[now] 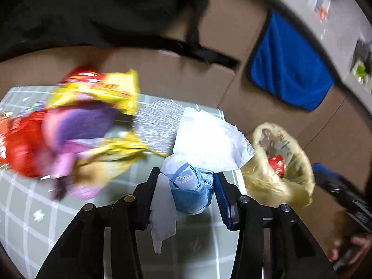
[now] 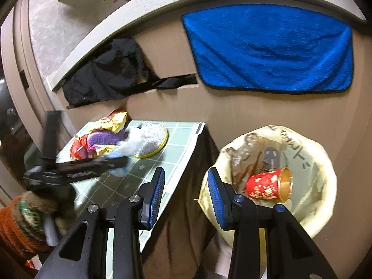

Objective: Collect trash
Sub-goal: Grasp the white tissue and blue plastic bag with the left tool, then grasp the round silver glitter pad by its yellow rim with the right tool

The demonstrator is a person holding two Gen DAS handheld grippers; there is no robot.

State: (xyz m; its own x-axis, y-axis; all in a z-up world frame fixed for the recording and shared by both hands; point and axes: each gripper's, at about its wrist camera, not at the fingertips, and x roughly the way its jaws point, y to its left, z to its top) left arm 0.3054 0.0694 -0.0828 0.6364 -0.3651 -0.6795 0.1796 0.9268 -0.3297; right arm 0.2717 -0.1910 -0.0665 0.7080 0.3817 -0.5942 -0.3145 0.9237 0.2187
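Note:
My left gripper (image 1: 187,181) is shut on a crumpled wad of white tissue and pale blue plastic (image 1: 204,144), held above the green checked table (image 1: 34,220). In the right wrist view the same gripper (image 2: 118,162) shows blurred over the table (image 2: 181,144). To its left lies a pile of red, yellow and purple snack wrappers (image 1: 88,121) and, beside it, a silver disc with a yellow rim (image 2: 153,141). A bin lined with a yellowish bag (image 2: 325,181) stands right of the table, with a red paper cup (image 2: 267,183) inside. My right gripper (image 2: 186,183) is open and holds nothing, above the gap between table and bin.
A blue towel (image 2: 267,46) and a black cloth (image 2: 104,74) hang on the brown wall behind. A white ledge (image 2: 162,7) runs above them. A person's sleeve (image 2: 21,223) shows at the lower left.

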